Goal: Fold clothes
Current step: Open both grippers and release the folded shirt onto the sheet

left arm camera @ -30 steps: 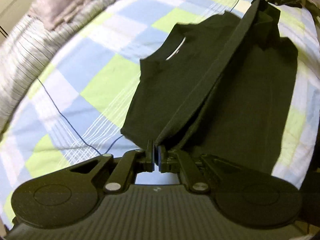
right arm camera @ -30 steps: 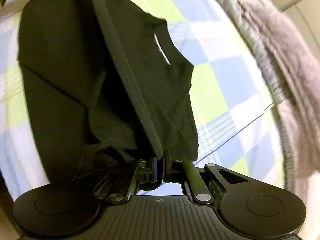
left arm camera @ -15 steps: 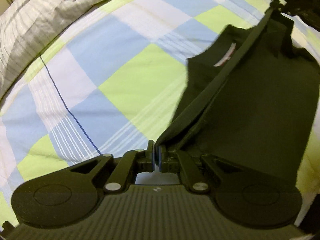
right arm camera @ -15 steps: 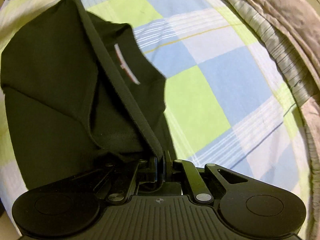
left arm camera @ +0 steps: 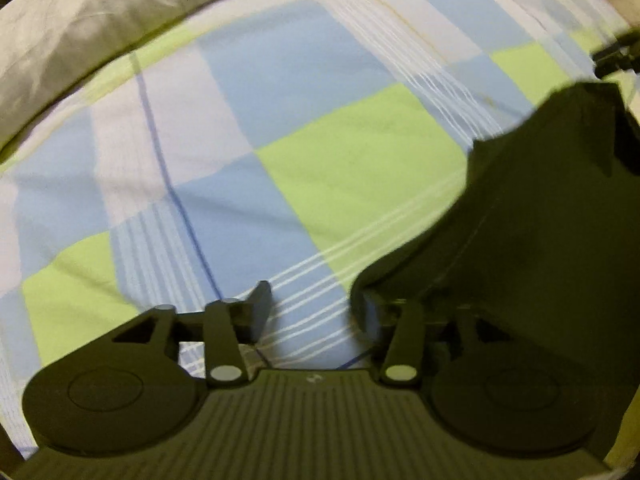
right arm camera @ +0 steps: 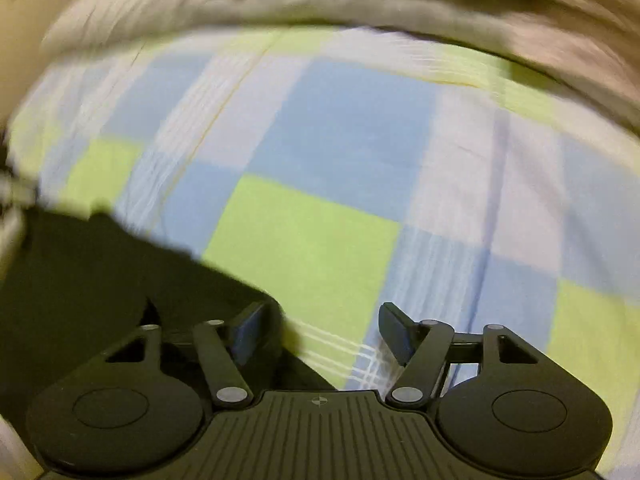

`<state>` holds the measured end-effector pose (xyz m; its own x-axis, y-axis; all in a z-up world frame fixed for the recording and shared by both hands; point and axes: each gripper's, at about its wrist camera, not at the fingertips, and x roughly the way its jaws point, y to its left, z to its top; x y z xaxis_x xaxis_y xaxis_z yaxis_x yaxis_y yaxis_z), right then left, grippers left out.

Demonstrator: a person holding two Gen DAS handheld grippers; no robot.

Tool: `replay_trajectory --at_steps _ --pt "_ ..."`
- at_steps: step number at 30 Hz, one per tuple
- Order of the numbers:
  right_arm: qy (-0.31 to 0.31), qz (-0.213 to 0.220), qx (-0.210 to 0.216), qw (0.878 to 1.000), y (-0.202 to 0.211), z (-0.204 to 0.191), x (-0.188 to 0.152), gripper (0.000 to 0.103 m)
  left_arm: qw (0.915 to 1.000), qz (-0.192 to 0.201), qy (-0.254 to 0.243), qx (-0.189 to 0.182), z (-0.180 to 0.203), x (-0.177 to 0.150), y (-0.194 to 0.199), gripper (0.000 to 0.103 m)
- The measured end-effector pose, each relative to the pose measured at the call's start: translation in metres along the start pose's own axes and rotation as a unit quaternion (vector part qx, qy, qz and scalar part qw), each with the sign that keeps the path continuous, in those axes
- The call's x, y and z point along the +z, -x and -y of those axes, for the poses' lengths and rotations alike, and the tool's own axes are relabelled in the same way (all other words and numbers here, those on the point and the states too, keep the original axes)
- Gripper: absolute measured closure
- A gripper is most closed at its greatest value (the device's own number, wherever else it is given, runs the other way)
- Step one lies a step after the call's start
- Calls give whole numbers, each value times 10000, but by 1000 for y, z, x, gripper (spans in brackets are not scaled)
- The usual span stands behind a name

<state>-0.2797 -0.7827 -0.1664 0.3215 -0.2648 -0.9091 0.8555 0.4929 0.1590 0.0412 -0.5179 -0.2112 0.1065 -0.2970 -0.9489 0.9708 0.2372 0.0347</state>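
A black garment (left arm camera: 536,216) lies folded on the checked bedsheet (left arm camera: 280,128), at the right of the left wrist view. In the right wrist view the same black garment (right arm camera: 100,272) fills the lower left. My left gripper (left arm camera: 314,304) stands open just left of the cloth's near corner, with only sheet between its fingers. My right gripper (right arm camera: 324,326) is open too; its left finger (right arm camera: 248,328) sits at the garment's edge and the gap shows bare bedsheet (right arm camera: 320,240). Both views are blurred by motion.
A grey-beige blanket (left arm camera: 80,40) is bunched along the far side of the bed, seen also as a blanket (right arm camera: 360,12) in the right wrist view. The other gripper's dark body (left arm camera: 616,52) shows at the far right of the left wrist view.
Both grippers have let go of the taut garment edge they held and opened. The cloth has dropped flat, and both cameras now face mostly bare sheet.
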Motion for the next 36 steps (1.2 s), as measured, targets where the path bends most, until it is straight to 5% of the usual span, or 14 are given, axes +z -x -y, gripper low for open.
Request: replay_trajectory --at_steps 6,11,16,17,18,19,26,28,30,36 --pt "-1296 578 -195 9897 49 30 -33 37 9967 195 704 -361 -16 -7 17 53" --pt "-674 575 89 9960 65 -17 -74 37 9798 595 1482 -1206 -32 -3 24 56" --pt "-641 407 -149 9970 54 -19 -85 37 9816 706 1379 -1117 -23 4 33 56" --pt "-670 379 -214 9968 52 -18 -87 48 9839 661 1259 -1079 -19 3 34 56" --pt "-699 351 -278 9966 50 -17 -88 90 9857 621 1167 -1049 -15 1 36 56" --pt "-728 322 -342 9962 48 -15 -90 102 9870 584 1099 -1016 -11 -2 37 56" --pt "-1117 279 -755 9905 49 -5 -101 101 9899 298 1032 -922 13 -30 21 56" --pt "-1281 311 -862 9875 54 -2 -105 92 9902 261 1011 -923 21 -36 17 56" --pt "-1445 343 -968 9842 59 1 -108 53 9903 283 1000 -926 29 -39 16 56" --pt "-1931 438 -1285 9717 74 11 -118 48 9868 521 1280 -842 37 -37 11 56"
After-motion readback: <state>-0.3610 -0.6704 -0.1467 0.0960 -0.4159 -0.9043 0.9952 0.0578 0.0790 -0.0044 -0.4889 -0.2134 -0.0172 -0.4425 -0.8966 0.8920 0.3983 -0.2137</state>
